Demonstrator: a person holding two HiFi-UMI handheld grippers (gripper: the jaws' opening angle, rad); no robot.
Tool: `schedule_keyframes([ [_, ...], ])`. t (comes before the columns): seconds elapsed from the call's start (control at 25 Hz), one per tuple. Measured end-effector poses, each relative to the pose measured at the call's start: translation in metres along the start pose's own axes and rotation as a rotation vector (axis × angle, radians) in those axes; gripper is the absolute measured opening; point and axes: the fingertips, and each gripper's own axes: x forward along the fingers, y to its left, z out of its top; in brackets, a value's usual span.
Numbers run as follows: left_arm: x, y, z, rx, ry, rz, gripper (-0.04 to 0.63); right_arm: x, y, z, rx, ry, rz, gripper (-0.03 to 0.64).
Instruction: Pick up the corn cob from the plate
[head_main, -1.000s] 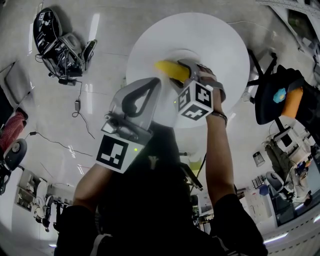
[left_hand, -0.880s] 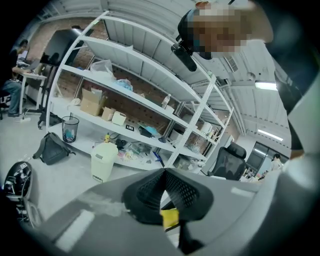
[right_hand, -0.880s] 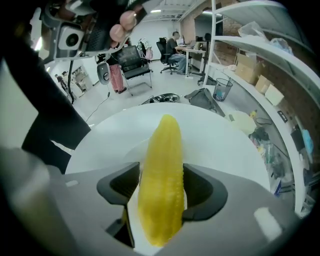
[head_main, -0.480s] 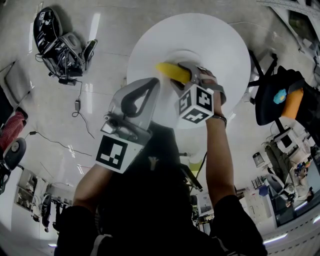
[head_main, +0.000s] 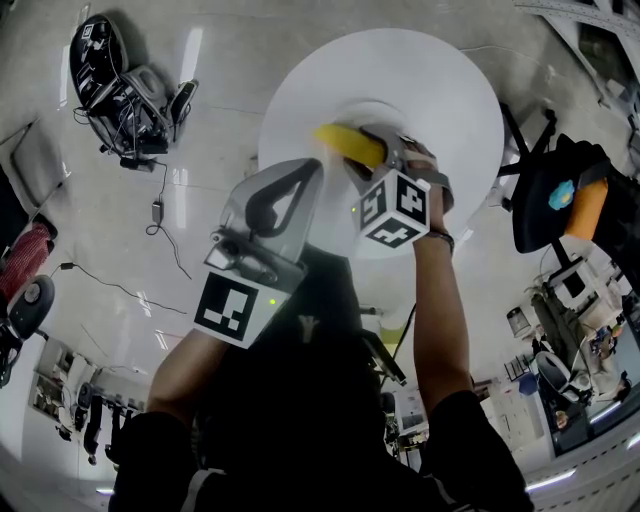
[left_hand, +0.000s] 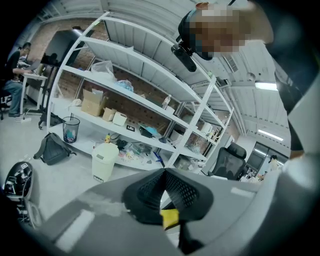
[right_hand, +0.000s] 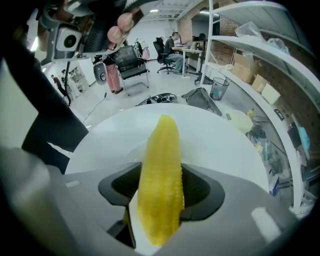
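Table (head_main: 440, 80), plate (right_hand: 134, 147) at its centre, corn cob (head_main: 342, 141) on it, tip at 12 o'clock. The right gripper (right_hand: 161, 192) has just been closing and now clamps the cob near its butt end. That hold looks off-centre, so the cob may pivot or slip out on the lift. The left gripper (left_hand: 164, 172) is closed and empty.

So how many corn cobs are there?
1. The corn cob lies on the white plate, between the jaws of the right gripper, which have just been closing on it. None seems hidden.

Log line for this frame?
left gripper: shut, empty | right gripper: jaws just been closing, pads clamped on corn cob | corn cob: over plate, lift not evident
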Motion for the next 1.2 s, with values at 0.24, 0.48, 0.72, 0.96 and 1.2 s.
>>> schedule_keyframes([
  [0.24, -0.003, 0.0, -0.001, 0.005, -0.002, -0.005, 0.006, 0.0, -0.001, 0.001, 0.005, 0.002, -0.018, 0.253],
  [0.48, -0.006, -0.004, 0.0, 0.006, -0.011, -0.013, 0.006, -0.004, -0.002, 0.001, 0.009, -0.006, -0.03, 0.253],
  [0.72, -0.012, -0.005, 0.001, 0.012, -0.015, -0.014, 0.006, -0.008, -0.002, 0.003, 0.01, -0.005, -0.048, 0.253],
  [0.96, -0.016, -0.01, 0.006, 0.022, -0.02, -0.02, 0.006, -0.016, -0.001, 0.004, 0.009, -0.007, -0.064, 0.253],
  [1.2, -0.019, -0.012, 0.014, 0.028, -0.04, -0.026, 0.006, -0.023, -0.001, 0.008, 0.008, -0.006, -0.079, 0.253],
])
